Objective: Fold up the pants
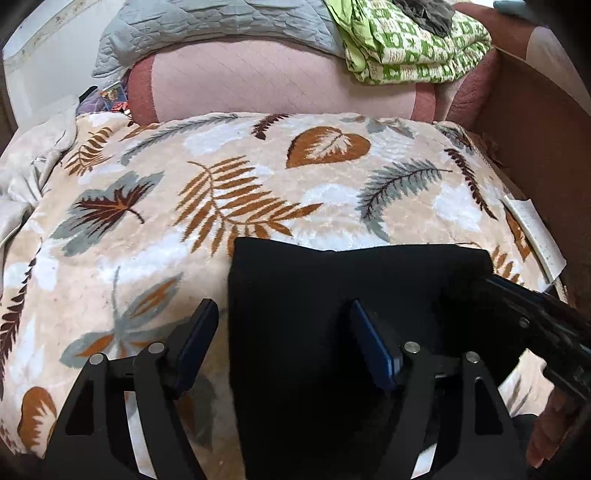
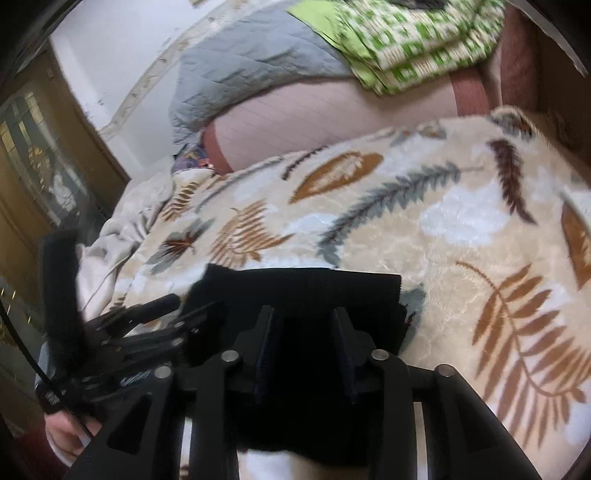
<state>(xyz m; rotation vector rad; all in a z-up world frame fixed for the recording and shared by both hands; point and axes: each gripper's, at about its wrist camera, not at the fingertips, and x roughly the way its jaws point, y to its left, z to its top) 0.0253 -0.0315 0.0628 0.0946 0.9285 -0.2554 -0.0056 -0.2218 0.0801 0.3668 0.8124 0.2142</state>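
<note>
Between my left gripper's [image 1: 284, 332] spread jaws lies the pants' [image 1: 332, 295] edge, ungripped; my right gripper [image 2: 304, 325] seems parted over them, view blurred.

pants [image 1: 332, 288] | black, folded compact rectangle | flat on leaf-print blanket [image 1: 258, 177], near edge

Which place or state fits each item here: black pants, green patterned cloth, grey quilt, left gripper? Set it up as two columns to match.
Column one:
1. black pants
2. green patterned cloth
3. grey quilt
4. left gripper

Column two:
A. far left, over the pink cushion
B. jaws apart, straddling a fabric edge
C. folded on the leaf-print blanket
D. heaped at the far right

Pairs: 1-C, 2-D, 3-A, 4-B
</note>
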